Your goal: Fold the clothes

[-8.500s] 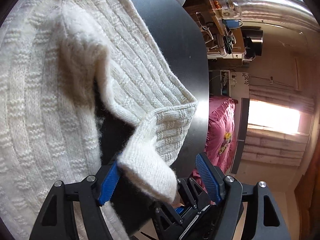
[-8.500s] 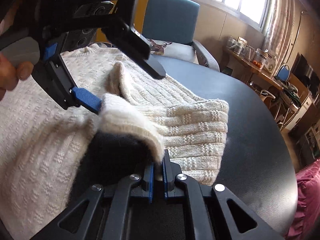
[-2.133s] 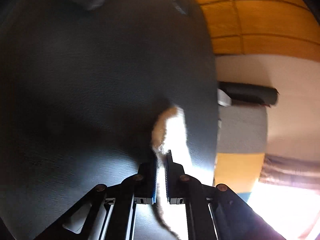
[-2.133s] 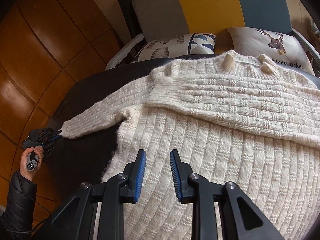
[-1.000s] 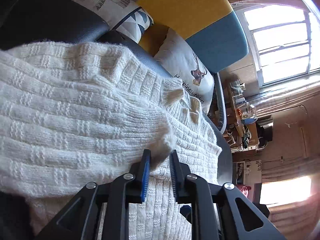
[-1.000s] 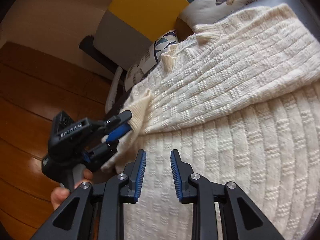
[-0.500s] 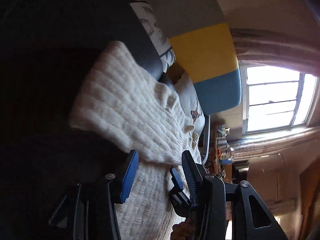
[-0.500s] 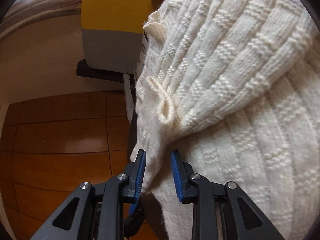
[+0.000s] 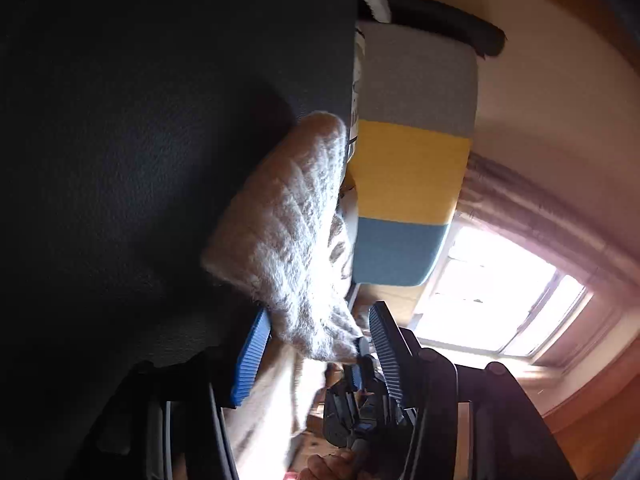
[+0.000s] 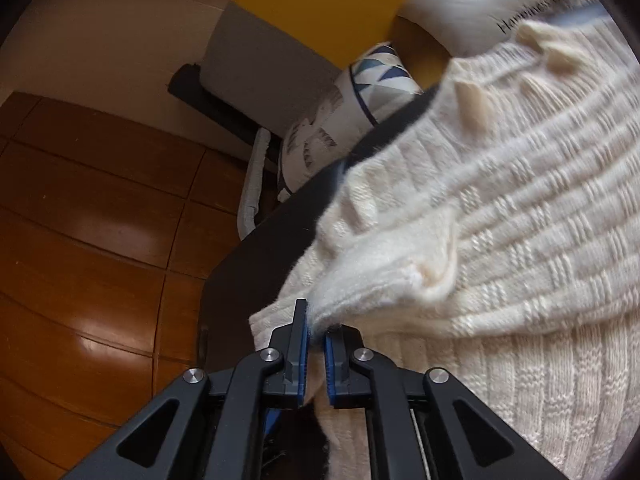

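A cream knit sweater [image 10: 500,240] lies spread on the black table [image 10: 256,256], with one sleeve folded across its body. My right gripper [image 10: 315,320] is shut on a fold of the sweater at its left edge, near the sleeve cuff [image 10: 432,264]. In the left wrist view the sweater [image 9: 292,224] is a bunched edge on the table [image 9: 120,160]. It reaches in between the blue pads [image 9: 252,356] of my left gripper [image 9: 318,312], which stands wide open and grips nothing. The right gripper [image 9: 358,360] shows just beyond the fabric, with a hand below it.
An armchair [image 9: 412,168] with a grey, yellow and blue back stands right behind the table. Two printed cushions [image 10: 480,0] [image 10: 352,104] lean on it. The table edge [image 10: 224,280] drops to a wooden floor [image 10: 100,220]. A bright window [image 9: 492,292] is at the right.
My right gripper, open around the sweater's edge half a second ago, has shut on it. My left gripper let go of the sleeve cuff and has opened wider.
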{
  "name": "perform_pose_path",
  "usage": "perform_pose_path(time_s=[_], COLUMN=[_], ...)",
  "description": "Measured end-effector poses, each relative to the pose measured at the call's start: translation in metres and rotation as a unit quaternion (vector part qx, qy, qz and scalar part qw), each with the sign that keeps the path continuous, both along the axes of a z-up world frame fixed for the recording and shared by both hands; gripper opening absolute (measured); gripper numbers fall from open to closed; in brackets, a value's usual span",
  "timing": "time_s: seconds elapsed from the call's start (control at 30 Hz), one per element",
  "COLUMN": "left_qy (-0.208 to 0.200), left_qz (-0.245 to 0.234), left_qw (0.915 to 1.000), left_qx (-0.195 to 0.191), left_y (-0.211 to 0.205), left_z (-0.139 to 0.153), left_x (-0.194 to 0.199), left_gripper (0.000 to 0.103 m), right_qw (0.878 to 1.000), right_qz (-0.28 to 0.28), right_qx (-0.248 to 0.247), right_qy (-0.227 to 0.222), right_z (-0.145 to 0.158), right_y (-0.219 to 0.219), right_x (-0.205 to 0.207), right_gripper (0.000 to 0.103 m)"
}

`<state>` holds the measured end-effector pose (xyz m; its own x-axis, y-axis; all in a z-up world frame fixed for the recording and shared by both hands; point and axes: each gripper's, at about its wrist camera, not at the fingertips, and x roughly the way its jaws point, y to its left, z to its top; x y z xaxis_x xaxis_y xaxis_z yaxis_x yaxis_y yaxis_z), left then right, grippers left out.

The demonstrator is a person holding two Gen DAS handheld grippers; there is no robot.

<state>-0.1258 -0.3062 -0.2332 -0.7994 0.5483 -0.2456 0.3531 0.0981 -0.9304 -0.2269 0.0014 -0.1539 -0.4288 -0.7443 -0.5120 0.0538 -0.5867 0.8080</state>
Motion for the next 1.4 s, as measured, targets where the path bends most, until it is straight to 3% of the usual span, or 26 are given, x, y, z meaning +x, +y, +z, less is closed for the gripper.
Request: perform_pose_path(time_s=[0.17, 0.27, 0.37, 0.53, 0.7, 0.9, 1.0, 1.03, 1.07, 1.1, 1.13, 1.27, 1.33, 1.4], left_qy=[-0.005, -0.009, -0.011, -0.014, -0.016, -0.025, -0.029, -0.029, -0.027, -0.019, -0.010, 0.050, 0.038, 0.004], left_qz=[0.010, 0.011, 0.017, 0.034, 0.006, -0.024, -0.038, -0.043, -0.049, -0.056, -0.061, -0.080, -0.103, -0.119], left_qw=[0.9997, 0.9997, 0.9997, 0.9991, 0.9969, 0.9931, 0.9902, 0.9885, 0.9863, 0.9829, 0.9790, 0.9590, 0.9445, 0.9407], left_qx=[0.022, 0.018, 0.013, -0.020, -0.077, -0.112, -0.131, -0.142, -0.155, -0.175, -0.194, -0.267, -0.310, -0.318], left_y=[0.009, 0.015, 0.017, 0.016, 0.030, 0.044, 0.053, 0.054, 0.056, 0.059, 0.062, 0.079, 0.092, 0.093], left_z=[-0.001, 0.003, 0.006, 0.011, 0.020, 0.021, 0.023, 0.026, 0.029, 0.037, 0.045, 0.088, 0.090, 0.070], left_x=[-0.011, -0.021, -0.034, -0.052, -0.069, -0.082, -0.088, -0.090, -0.092, -0.094, -0.096, -0.095, -0.097, -0.091], left_gripper=[0.061, 0.061, 0.062, 0.062, 0.061, 0.061, 0.059, 0.047, 0.020, 0.009, 0.006, 0.006, 0.006, 0.006], right_qw=[0.998, 0.995, 0.993, 0.992, 0.990, 0.984, 0.983, 0.983, 0.983, 0.983, 0.984, 0.983, 0.981, 0.981], right_qz=[0.024, 0.031, 0.031, -0.017, -0.087, -0.152, -0.158, -0.159, -0.159, -0.160, -0.160, -0.162, -0.162, -0.168], right_qx=[-0.024, -0.029, -0.024, -0.012, 0.044, 0.089, 0.085, 0.085, 0.084, 0.079, 0.074, 0.082, 0.109, 0.099], right_qy=[0.058, 0.089, 0.108, 0.127, 0.104, -0.008, -0.037, -0.041, -0.046, -0.038, -0.029, 0.030, 0.018, -0.015], right_z=[0.058, 0.092, 0.113, 0.126, 0.104, 0.013, -0.017, -0.023, -0.029, -0.026, -0.023, 0.009, 0.005, -0.018], right_y=[-0.008, -0.011, -0.005, 0.047, 0.120, 0.189, 0.201, 0.204, 0.207, 0.210, 0.213, 0.227, 0.232, 0.243], right_x=[-0.005, -0.009, -0.007, -0.002, -0.006, -0.002, 0.001, 0.000, -0.001, 0.002, 0.005, 0.020, 0.015, 0.017], right_gripper=[0.006, 0.006, 0.006, 0.005, 0.005, 0.006, 0.006, 0.006, 0.006, 0.006, 0.005, 0.006, 0.006, 0.006])
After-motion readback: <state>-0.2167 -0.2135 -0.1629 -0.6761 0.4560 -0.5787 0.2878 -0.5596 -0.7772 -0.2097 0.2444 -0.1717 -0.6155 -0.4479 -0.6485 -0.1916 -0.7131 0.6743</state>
